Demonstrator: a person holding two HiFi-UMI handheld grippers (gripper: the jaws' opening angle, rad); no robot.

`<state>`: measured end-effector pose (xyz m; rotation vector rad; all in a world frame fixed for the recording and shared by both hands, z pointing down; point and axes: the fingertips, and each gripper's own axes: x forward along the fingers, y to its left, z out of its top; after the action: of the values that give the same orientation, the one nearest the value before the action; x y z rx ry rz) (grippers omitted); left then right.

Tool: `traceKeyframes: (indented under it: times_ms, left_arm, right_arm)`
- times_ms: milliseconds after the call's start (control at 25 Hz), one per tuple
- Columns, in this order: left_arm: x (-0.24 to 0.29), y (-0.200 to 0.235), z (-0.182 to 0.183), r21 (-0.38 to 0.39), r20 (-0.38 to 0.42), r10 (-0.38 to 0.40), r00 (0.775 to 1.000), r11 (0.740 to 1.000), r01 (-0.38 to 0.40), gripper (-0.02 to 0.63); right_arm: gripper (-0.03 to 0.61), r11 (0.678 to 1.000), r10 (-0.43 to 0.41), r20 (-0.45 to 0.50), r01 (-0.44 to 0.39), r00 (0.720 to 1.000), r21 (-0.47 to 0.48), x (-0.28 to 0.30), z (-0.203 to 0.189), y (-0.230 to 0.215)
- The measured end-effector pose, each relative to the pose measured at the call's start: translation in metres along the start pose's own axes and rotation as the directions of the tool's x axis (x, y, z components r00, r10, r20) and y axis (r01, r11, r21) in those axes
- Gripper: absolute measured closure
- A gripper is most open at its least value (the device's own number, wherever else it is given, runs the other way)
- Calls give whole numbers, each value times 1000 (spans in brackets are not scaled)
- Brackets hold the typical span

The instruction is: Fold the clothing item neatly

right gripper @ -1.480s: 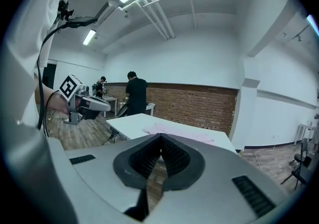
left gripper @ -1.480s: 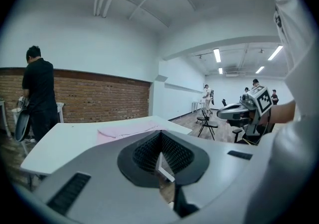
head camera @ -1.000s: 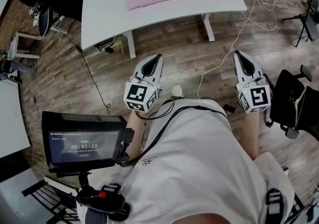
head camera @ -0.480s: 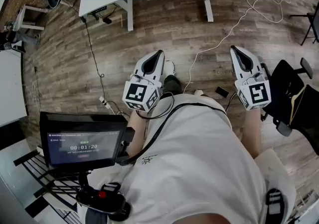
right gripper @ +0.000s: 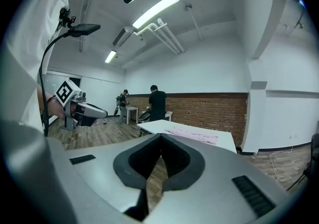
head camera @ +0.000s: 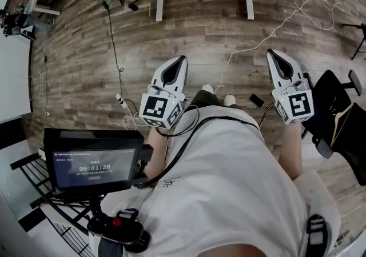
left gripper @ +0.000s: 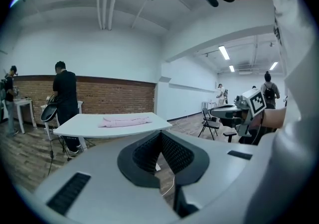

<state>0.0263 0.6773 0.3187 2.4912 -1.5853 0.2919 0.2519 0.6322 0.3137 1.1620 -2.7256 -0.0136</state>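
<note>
Evidently we are holding the left gripper [head camera: 180, 61] and right gripper [head camera: 273, 55] closed and empty, since the pink garment [left gripper: 125, 120] is lying already folded on the white table [left gripper: 75, 125], well apart from us.

clothing item [left gripper: 125, 120]: plain pink
table [left gripper: 82, 125]: white
floor [head camera: 189, 33]: brown, patterned in wood planks
wall [left gripper: 114, 99]: red-brown brick
marker cube [head camera: 159, 111]: black squares printed on white
shirt [head camera: 229, 176]: white
</note>
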Motion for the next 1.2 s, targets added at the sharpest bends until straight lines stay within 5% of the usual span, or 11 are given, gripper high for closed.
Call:
traceKeyframes:
  times_ms: [280,640,1200]
  left_arm:
    - [-9,5,9,8,53,-54,997,999,53,612]
    - [-21,31,14,18,60,-100,993,995,99,612]
    - [-30,33,16,8,90,-108,990,994,108,612]
  right_arm:
    - [575,998,-62,-8,62,998,-3,3,14,23]
    - [575,977,-175,-17,176,984,124,-9,22,53]
    - [575,970,-205,22,200,979,140,-15,45,61]
